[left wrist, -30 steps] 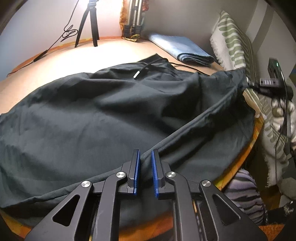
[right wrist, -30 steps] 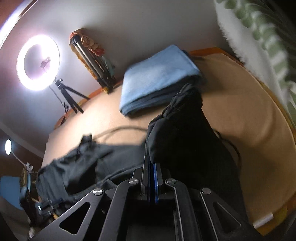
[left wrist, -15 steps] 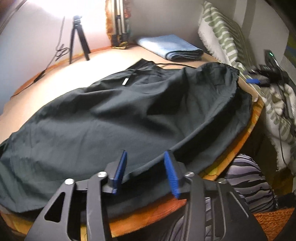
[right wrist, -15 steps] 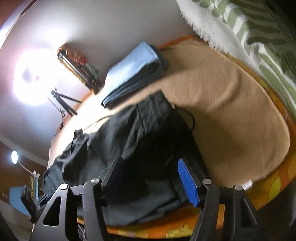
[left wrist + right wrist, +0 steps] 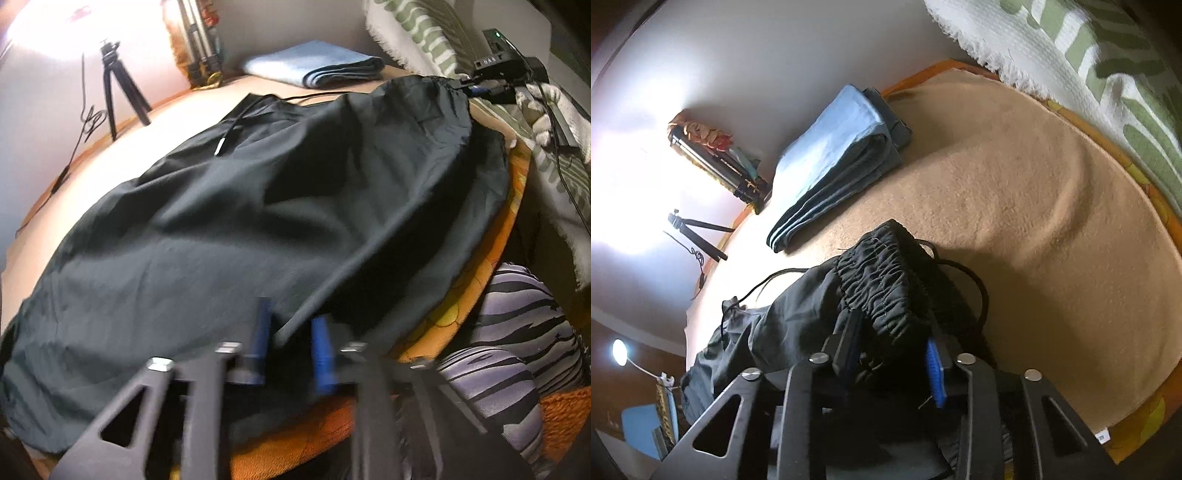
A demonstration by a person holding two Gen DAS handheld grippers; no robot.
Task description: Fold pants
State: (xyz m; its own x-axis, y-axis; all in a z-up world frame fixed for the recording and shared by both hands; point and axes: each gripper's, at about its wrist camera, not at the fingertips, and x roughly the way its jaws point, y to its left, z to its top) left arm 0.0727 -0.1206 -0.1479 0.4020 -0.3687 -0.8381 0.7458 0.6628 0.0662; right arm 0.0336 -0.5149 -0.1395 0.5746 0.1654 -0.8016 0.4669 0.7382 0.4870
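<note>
Two fisheye views from hand-held grippers over a round table w/ a tan cover.

Left view: black pants lie spread over most of the table, one edge hanging past the orange rim on the right. Left gripper sits low at the near edge, blurred; its blue pads have come in close w/ a fold of the pants' edge between them. Whether they already press the cloth is hard to tell from the blur; it reads as nearly shut. A folded blue cloth lies at the far side, a small black tripod to its left, near the wall.

Right view: right gripper points down at the bunched elastic waistband of the pants. Jaws are closing, part open, the waistband between them; pads seem not yet tight on it. A black cord loops on the cover beside the waistband. A green-and-white blanket lies past the table's far edge.
</note>
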